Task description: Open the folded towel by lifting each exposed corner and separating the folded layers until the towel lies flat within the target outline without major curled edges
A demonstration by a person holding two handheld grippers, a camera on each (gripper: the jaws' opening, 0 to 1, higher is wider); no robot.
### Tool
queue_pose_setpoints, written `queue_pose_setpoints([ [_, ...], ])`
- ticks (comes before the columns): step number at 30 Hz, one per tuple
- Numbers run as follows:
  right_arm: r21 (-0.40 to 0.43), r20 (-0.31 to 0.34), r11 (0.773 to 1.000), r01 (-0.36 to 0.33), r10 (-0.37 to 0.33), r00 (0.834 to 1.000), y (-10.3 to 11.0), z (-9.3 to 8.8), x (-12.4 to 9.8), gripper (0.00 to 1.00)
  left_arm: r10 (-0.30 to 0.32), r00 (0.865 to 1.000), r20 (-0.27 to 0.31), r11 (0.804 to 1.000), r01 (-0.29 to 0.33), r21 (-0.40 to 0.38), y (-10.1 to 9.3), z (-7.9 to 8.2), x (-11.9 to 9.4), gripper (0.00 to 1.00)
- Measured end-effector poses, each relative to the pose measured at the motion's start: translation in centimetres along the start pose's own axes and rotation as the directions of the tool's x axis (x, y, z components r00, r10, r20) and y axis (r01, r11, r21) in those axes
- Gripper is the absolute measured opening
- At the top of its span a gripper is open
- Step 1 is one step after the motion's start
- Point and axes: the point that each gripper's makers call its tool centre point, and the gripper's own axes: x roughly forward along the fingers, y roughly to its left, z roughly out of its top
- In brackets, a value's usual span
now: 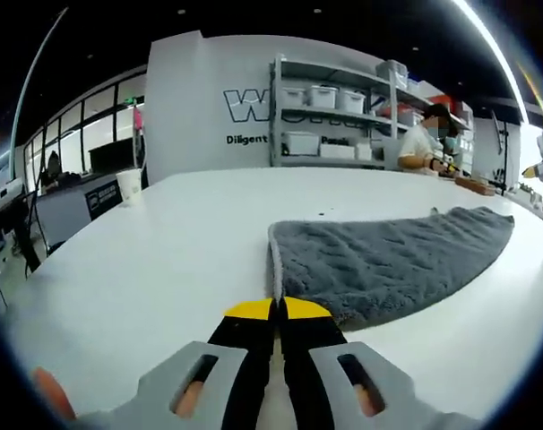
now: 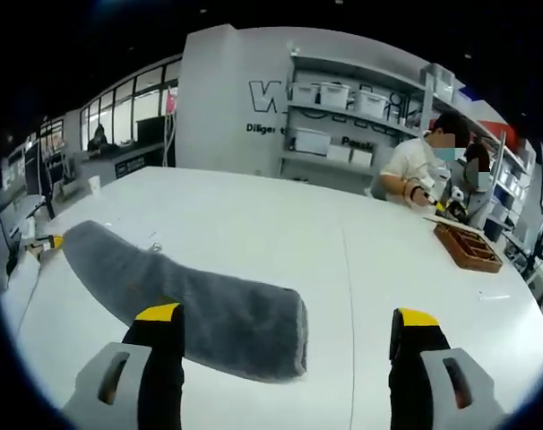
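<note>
Left gripper [image 1: 277,309] fingers pinching grey towel [image 1: 388,260] corner edge, right gripper [image 2: 289,315] fingers spread, bare white table [image 1: 164,242] around.

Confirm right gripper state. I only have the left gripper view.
Observer: The right gripper is open, jaws wide apart.
Operator: Where is it relative to the towel?
Observer: One end of the grey towel lies just ahead, between the jaws and close to one of them. It is not gripped.
Operator: Is that end opened up?
Observer: No. In the right gripper view it is a rounded fold, doubled over on the white table.
</note>
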Motion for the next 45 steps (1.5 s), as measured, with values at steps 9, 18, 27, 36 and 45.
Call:
queue_pose_setpoints([
  [9, 0.0, -0.004, 1.0, -0.003, 0.003, 1.0, 0.3, -0.2, 0.0, 0.96, 0.04, 0.999, 0.0, 0.999, -0.04, -0.018, 1.6, -0.2, -0.3, 0.02],
  [18, 0.004, -0.002, 1.0, -0.002, 0.002, 1.0, 0.2, -0.3, -0.1, 0.96, 0.077, 0.997, 0.002, 0.997, -0.077, -0.03, 2.8, -0.3, -0.7, 0.02],
  [27, 0.003, -0.001, 1.0, -0.004, 0.004, 1.0, 0.3, -0.3, 0.0, 0.96, 0.089, 0.996, 0.003, 0.994, -0.088, -0.063, 3.3, -0.6, -0.9, 0.02],
  [36, -0.007, -0.006, 1.0, -0.01, 0.01, 1.0, 0.5, -0.2, 0.1, 0.96, 0.088, 0.996, 0.004, 0.995, -0.087, -0.057, 3.7, -0.8, -1.7, 0.13],
  [45, -0.023, 0.0, 0.999, -0.048, 0.048, 0.999, 1.5, 0.4, 0.4, 0.96, 0.04, 0.998, 0.045, 0.999, -0.039, -0.015, 2.6, -0.3, -3.3, 0.3],
])
